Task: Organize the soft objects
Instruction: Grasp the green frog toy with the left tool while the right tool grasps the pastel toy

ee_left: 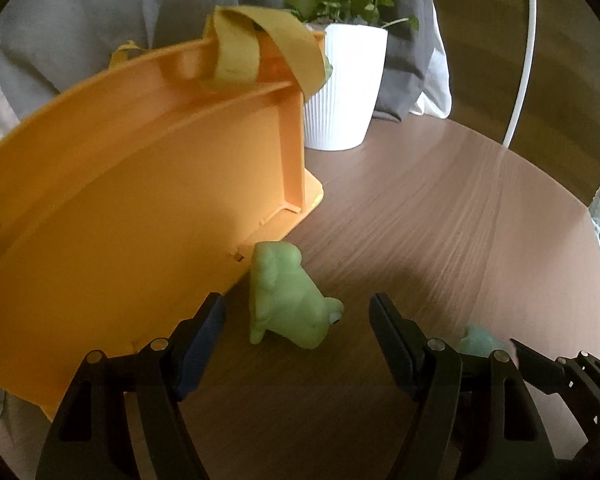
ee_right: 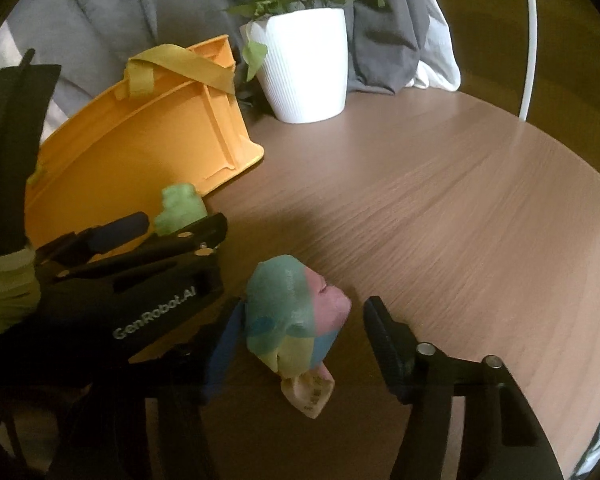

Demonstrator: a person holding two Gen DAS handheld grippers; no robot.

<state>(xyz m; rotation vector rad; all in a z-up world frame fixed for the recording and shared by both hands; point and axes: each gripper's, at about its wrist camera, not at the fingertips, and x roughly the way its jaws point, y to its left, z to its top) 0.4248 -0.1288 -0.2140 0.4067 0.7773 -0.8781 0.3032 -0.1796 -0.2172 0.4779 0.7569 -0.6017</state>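
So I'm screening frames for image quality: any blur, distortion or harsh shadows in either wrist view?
Left wrist: the orange basket looks slightly soft, the fisheye bends the table edge, and the green frog toy stays readable. Right wrist: corners are vignetted, a soft shadow lies by the multicolored plush toy, and there's no strong glare.

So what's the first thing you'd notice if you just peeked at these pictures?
The big orange basket tipped on the wooden table, with a white plant pot behind it. A squishy green toy sits by the basket between the open left gripper fingers. The open right gripper frames a pastel patchwork ball.
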